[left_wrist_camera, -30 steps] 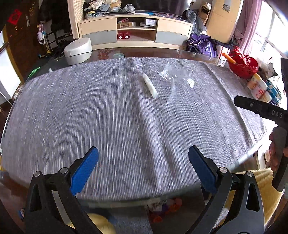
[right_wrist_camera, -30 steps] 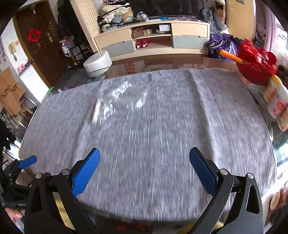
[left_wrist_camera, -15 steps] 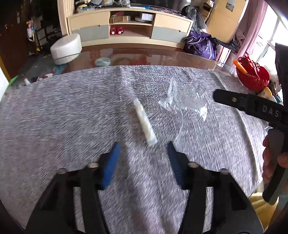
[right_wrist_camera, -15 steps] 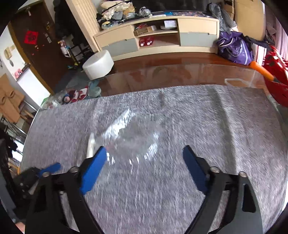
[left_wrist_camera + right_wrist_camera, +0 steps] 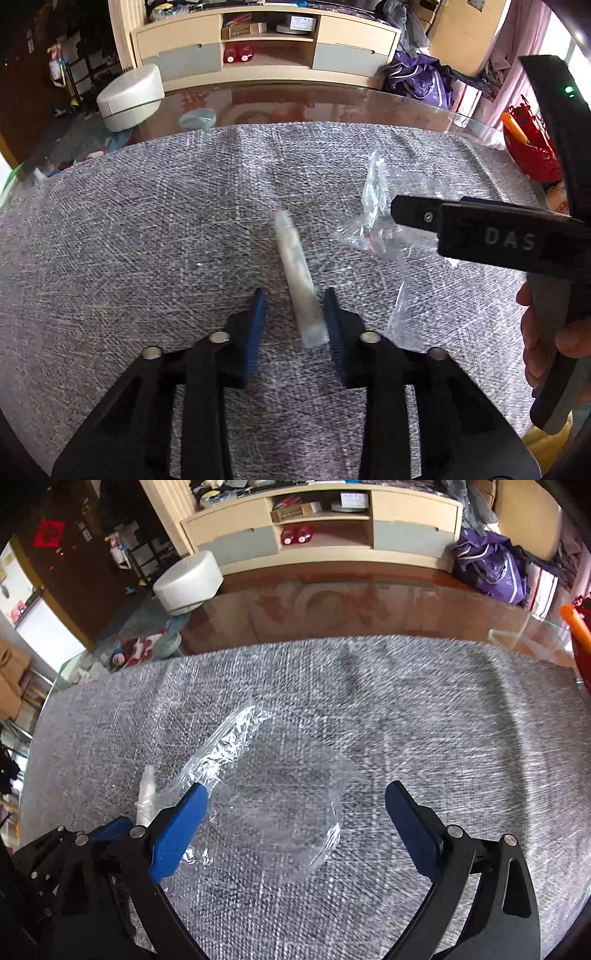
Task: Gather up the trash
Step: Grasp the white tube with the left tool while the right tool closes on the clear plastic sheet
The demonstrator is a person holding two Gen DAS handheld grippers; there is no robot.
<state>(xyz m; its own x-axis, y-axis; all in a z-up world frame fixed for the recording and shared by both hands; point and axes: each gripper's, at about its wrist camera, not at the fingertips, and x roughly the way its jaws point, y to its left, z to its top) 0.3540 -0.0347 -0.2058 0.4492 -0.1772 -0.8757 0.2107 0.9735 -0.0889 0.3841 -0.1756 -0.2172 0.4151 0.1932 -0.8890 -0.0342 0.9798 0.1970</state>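
Left gripper [image 5: 293,325]: its jaws have just been closing and are seen narrowed round the near end of the white tube [image 5: 297,280]; the right pad looks to be touching it, a gap is left at the left pad, so no grip is yet made.
Right gripper [image 5: 295,827]: held wide, its jaws having just been opening a little; the clear plastic wrapper [image 5: 273,801] lies between them, nothing is held.
Step in hand: two pieces of trash are being approached at once, each for a pick-up; neither is judged lifted.
Next move: the left jaws would need to be shut fully on the tube; the right would need to be lowered and closed on the flimsy film, which may slip or crumple.
Tube axis: laid flat on the grey cloth [image 5: 147,229], its long axis running away from the left gripper, far end leaning slightly left.
Wrapper: crumpled, just beside the tube on its right.
Table [image 5: 369,602]: glossy brown, bare beyond the cloth.
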